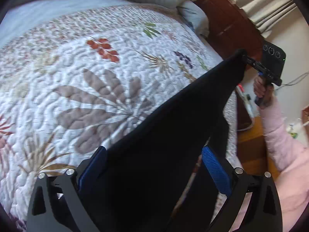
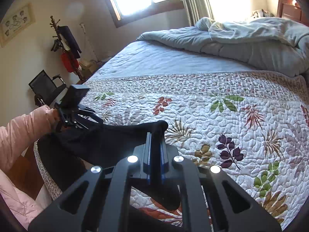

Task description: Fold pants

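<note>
Above the quilt (image 2: 222, 116), our right gripper (image 2: 155, 147) pinches the pants (image 1: 173, 135). Our left gripper (image 1: 154, 166), at nine o'clock, seems open around them; we should close it and keep the edge taut.

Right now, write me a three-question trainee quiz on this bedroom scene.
1. True or false: the right tool is shut on the black fabric pants.
2. What covers the bed beneath the pants? A. bare wooden boards B. white floral quilted bedspread C. grey carpet
3. Fill in: the person's padded sleeve is coloured ____.
Key: 1 true; 2 B; 3 pink.
</note>
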Tool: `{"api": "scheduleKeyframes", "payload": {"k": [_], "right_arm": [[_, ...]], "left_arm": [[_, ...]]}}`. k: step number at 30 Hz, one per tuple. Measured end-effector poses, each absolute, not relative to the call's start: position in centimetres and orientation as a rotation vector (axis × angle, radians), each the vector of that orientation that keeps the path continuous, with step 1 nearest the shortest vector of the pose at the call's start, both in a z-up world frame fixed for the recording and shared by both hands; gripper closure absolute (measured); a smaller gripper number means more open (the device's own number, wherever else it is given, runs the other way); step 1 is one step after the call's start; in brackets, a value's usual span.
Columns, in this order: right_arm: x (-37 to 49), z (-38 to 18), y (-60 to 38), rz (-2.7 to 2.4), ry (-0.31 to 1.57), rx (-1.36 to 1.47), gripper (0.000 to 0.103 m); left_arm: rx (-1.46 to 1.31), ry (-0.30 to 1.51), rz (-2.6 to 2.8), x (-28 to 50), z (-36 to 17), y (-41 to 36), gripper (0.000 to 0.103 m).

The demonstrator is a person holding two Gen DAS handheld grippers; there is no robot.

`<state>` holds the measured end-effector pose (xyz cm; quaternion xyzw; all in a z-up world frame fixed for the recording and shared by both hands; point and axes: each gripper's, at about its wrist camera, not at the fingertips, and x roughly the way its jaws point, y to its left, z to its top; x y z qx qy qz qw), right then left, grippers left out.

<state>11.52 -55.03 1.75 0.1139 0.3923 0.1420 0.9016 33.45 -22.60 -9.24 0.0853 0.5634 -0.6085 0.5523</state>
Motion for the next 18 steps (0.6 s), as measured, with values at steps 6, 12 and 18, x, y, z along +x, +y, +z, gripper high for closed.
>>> {"api": "scheduleKeyframes", "payload": {"k": [6,12,18], "right_arm": [[11.2,1.3,-55.0,0.296,0.803,0.242,0.097],[10.7,1.4,-55.6,0.28,0.761,0.295,0.097],[9.6,-1.9,-55.4,0.182,0.825,0.271,0.097]], "left_arm": [[0.201,1.458,-1.523,32.6,-10.9,-23.3,0.057],[0.352,1.348,-1.396,30.2,-11.2,-22.5,0.103],[0.32,1.015,-1.139,25.9,-4.0,-17.3,0.103]]}}
